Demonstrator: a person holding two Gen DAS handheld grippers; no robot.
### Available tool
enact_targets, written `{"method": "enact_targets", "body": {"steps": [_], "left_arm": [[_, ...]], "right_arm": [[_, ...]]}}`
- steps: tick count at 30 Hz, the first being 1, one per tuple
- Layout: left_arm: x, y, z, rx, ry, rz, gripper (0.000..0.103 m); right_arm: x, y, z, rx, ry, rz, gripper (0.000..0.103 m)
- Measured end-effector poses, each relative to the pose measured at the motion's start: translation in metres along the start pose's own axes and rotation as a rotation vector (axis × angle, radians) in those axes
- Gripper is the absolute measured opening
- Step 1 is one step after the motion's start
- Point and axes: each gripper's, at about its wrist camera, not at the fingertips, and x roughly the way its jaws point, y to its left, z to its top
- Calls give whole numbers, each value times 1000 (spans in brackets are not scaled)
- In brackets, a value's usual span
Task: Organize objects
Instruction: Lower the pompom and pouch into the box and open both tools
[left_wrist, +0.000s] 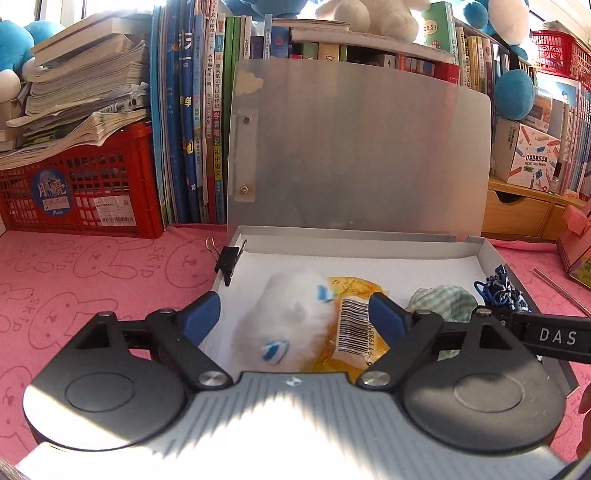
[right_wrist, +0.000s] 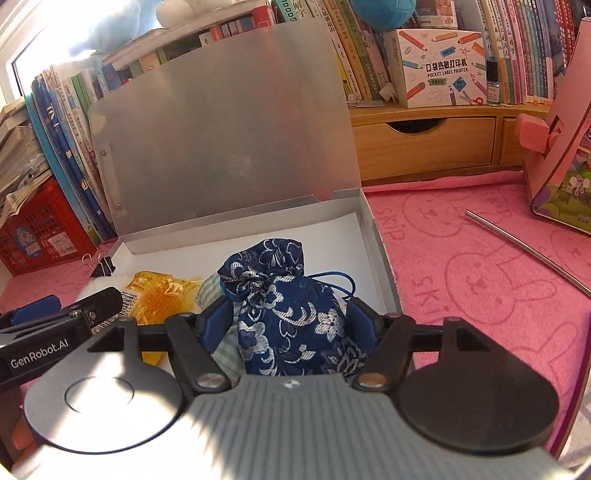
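Behind you the upright lid blocks the box; the pink cloth right of it lies free up to the metal rod.

Both grippers look like the same build: the left gripper and right gripper each have blue pads on black linkage arms with shiny silver pivot screws, two round black discs either side, and a ribbed grey body in the middle. One side bar reads "DAS", the other "GenRobot.AI" in white
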Motion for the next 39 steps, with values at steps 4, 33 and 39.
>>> {"method": "enact_targets", "body": {"steps": [4,33,39], "left_arm": [[-6,-1,0,16,-1,-17,91],[-104,-2,-39,89,-32,-126,91],[-133,3,-54,89,-39,-159,91]], "right_arm": [[-9,5,-3,-22,-24,4,86],[-120,15,-41,-186,-109,139,89],[-146,16,-57,-228,-119,173,89]]}}
